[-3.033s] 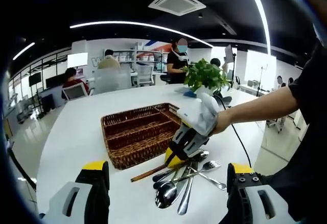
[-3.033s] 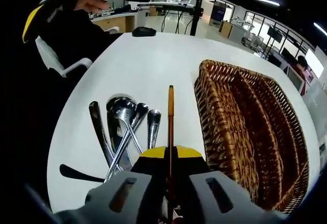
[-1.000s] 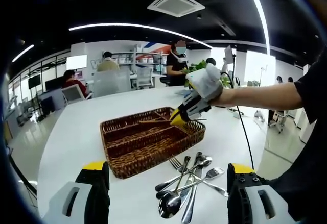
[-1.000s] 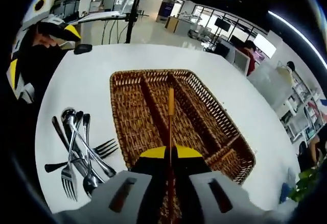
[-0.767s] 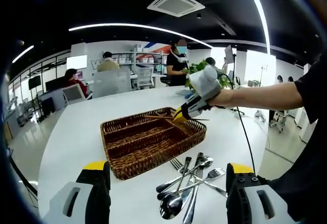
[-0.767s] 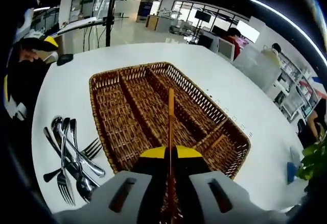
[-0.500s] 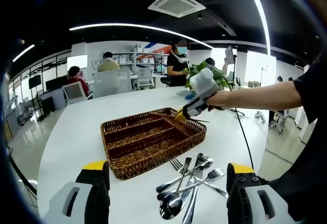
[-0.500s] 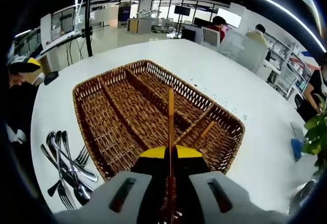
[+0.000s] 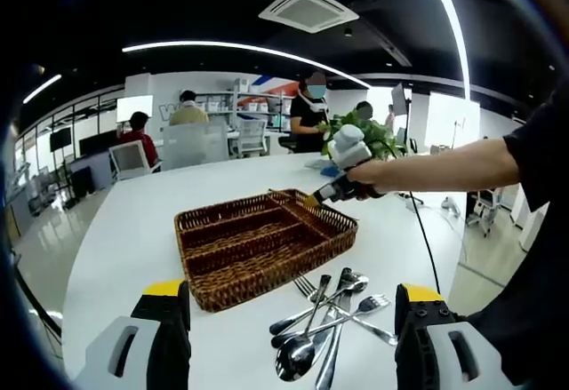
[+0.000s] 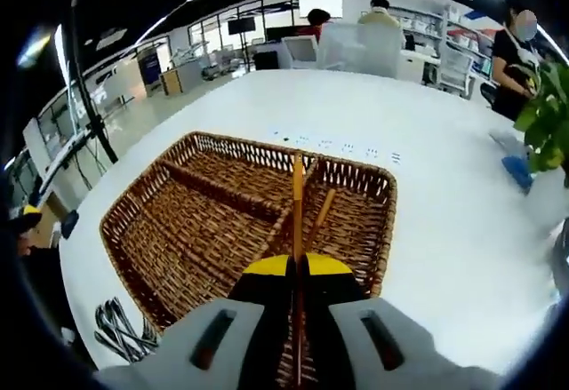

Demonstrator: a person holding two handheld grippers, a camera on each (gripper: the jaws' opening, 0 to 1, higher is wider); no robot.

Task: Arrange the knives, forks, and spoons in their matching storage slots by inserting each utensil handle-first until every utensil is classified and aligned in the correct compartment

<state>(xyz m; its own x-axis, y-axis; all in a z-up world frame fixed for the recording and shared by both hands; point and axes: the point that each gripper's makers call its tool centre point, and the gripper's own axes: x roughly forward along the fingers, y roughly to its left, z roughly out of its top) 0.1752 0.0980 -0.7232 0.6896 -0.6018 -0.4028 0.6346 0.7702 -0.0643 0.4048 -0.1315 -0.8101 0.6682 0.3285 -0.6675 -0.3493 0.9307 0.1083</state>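
A brown wicker basket [image 9: 267, 239] with long slots and a short cross compartment sits mid-table. In front of it lies a pile of metal forks and spoons [image 9: 327, 314]. My left gripper [image 9: 292, 290] hangs open before the pile, holding nothing. My right gripper [image 9: 331, 191] hovers at the basket's far right corner. In the right gripper view, the right gripper [image 10: 298, 266] is shut on a thin wooden-handled utensil [image 10: 298, 199] that points across the basket [image 10: 178, 230] over its short end compartment. Another wooden stick [image 10: 321, 213] lies in that compartment. The metal pile [image 10: 120, 326] is at lower left.
The basket stands on a big white round table [image 9: 133, 230]. A potted plant [image 9: 360, 134] stands behind the right gripper, with a black cable [image 9: 425, 243] trailing off the table's right edge. Several people sit or stand at desks far behind.
The right gripper has carried the wooden-handled utensil from the pile up over the basket and on to its far right end, swinging to face back across it. The left gripper stays put.
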